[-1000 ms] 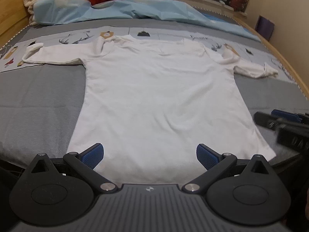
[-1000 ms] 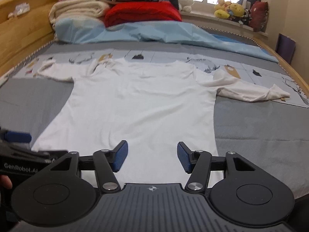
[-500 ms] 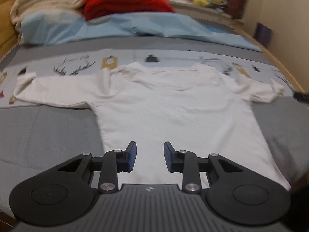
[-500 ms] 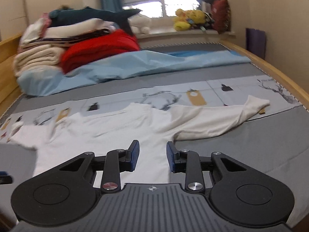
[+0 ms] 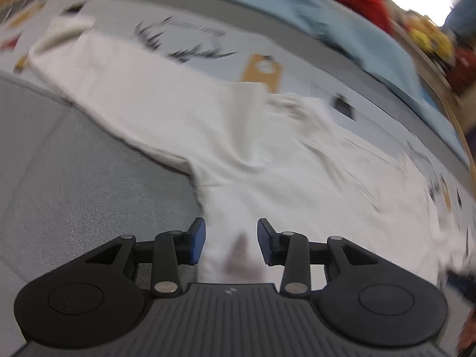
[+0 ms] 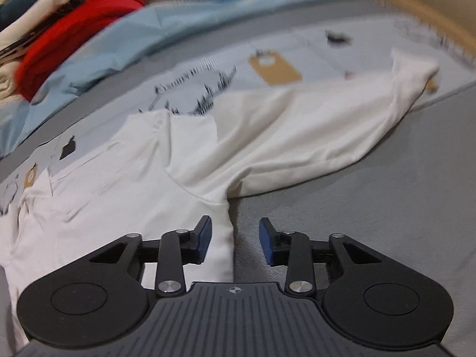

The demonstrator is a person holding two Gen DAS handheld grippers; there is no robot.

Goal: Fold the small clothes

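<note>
The white long-sleeved shirt (image 5: pixel 267 160) lies spread flat on the bed (image 5: pixel 74 184), collar toward the far pile of bedding, hem toward the person, its sleeves stretched out to either side so the long axis runs sleeve to sleeve. The step in hand looks like the approach to the first fold: the left tool (image 5: pixel 231 242) and right tool (image 6: pixel 235 239) hover just below the armpits, jaws part-open, opening, gripping nothing. Next, each must likely pinch a side seam or sleeve.
</note>
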